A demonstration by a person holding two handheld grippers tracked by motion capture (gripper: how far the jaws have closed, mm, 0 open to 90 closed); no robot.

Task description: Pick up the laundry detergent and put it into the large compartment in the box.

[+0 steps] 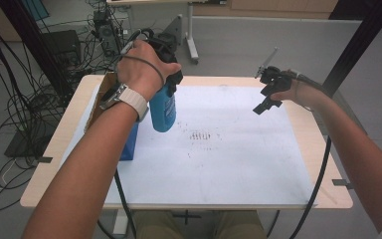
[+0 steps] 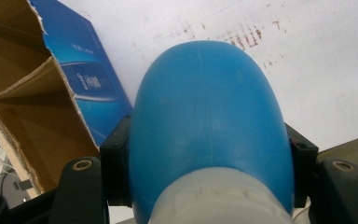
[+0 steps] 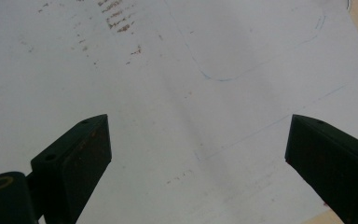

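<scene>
My left gripper is shut on a blue plastic bottle, holding it by its upper part so it hangs bottom-down above the white sheet. In the left gripper view the bottle bulges between the two black jaws, its pale neck at the bottom edge. An open blue cardboard box with a brown inside stands just left of the bottle. My right gripper hovers over the table's far right, open, and in the right gripper view nothing lies between its jaws.
The white sheet carries brownish smudges near its middle and faint pen outlines. The box stands at the table's left edge. Cables and equipment crowd the floor beyond the far left corner. A black post rises at the far right.
</scene>
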